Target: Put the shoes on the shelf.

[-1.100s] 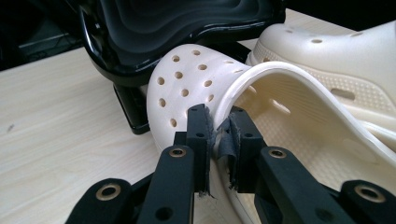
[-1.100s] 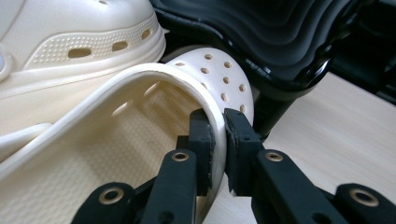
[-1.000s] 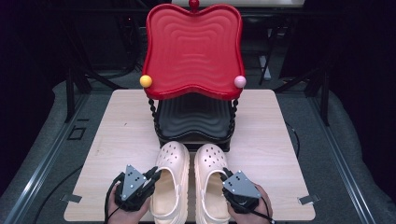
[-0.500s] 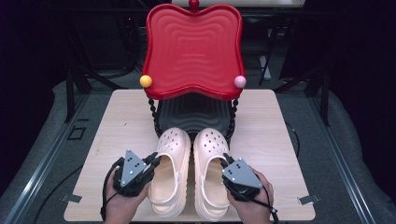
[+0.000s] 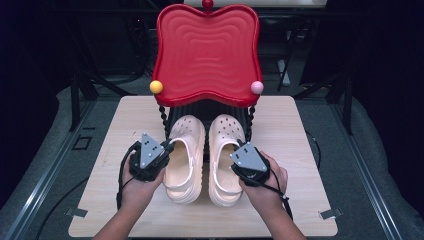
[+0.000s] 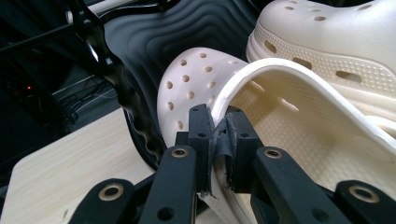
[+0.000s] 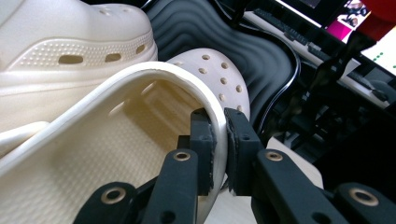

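Evenly, clogs' (image 5: 202, 155) rims between jaws

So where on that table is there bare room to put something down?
Bare table lies right of the right clog, and left of the left clog beyond the left gripper. The middle is crowded: clogs, both hands, and the red rack behind.

Cream clogs (image 5: 205, 152) w/ hole pattern; red rippled tray (image 5: 207, 52); black ridged tray (image 6: 187, 37); yellow (image 5: 156, 87) & pink knobs (image 5: 257, 87).
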